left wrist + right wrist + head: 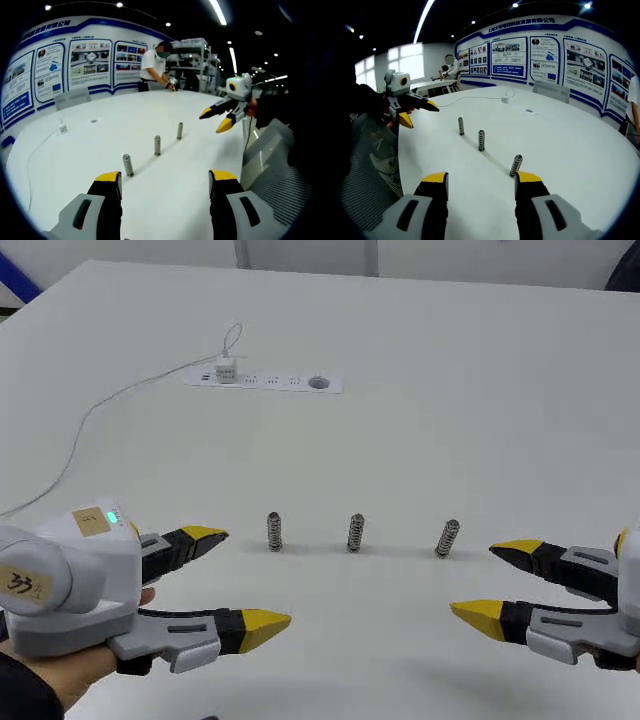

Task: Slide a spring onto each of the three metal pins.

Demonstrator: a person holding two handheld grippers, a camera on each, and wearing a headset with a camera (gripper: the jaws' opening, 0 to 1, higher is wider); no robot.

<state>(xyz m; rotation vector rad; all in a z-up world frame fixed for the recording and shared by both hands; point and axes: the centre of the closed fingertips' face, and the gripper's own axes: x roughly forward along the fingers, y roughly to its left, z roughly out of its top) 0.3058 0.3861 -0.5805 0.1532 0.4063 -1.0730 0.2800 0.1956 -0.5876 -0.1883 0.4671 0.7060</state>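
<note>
Three upright springs stand in a row on the white table (420, 350): a left spring (274, 531), a middle spring (355, 532) and a right spring (447, 538) that leans slightly. Any pins inside them are hidden by the coils. My left gripper (248, 577) hovers open to the left of the row, with nothing between its yellow tips. My right gripper (495, 580) is open on the right side, also holding nothing. The row runs away from the left jaws, nearest spring (128, 164) first, and from the right jaws, nearest spring (516, 165) first.
A white power strip (265, 381) with a plugged-in charger (226, 370) lies farther back, its cable (90, 415) trailing to the left edge. A person (154, 67) stands at the table's far end in the left gripper view. Shelving and wall posters surround the room.
</note>
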